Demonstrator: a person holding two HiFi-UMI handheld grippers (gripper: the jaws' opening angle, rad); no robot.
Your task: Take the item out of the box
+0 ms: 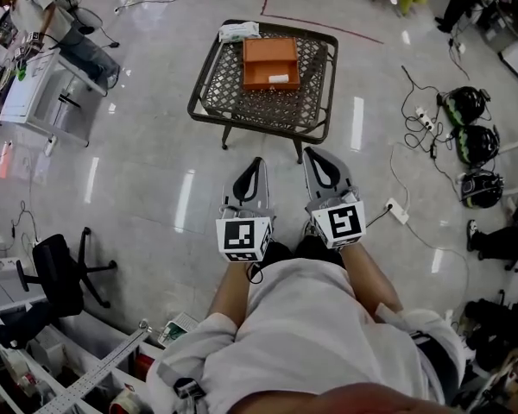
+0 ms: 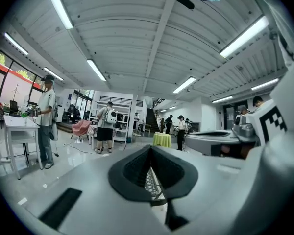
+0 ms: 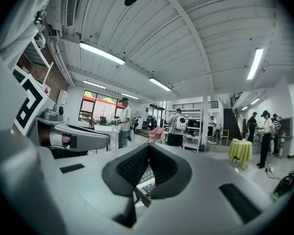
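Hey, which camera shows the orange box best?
The head view: the orange box is seen whole from above, sitting on the lattice table. The left and right gripper views show only a sliver of that lattice, not the box.

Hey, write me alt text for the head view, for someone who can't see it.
Seen from above, a person holds the left hand-held gripper and the right hand-held gripper side by side, both shut and empty, pointing at a dark lattice table ahead on a glossy floor. An orange box sits on the table.
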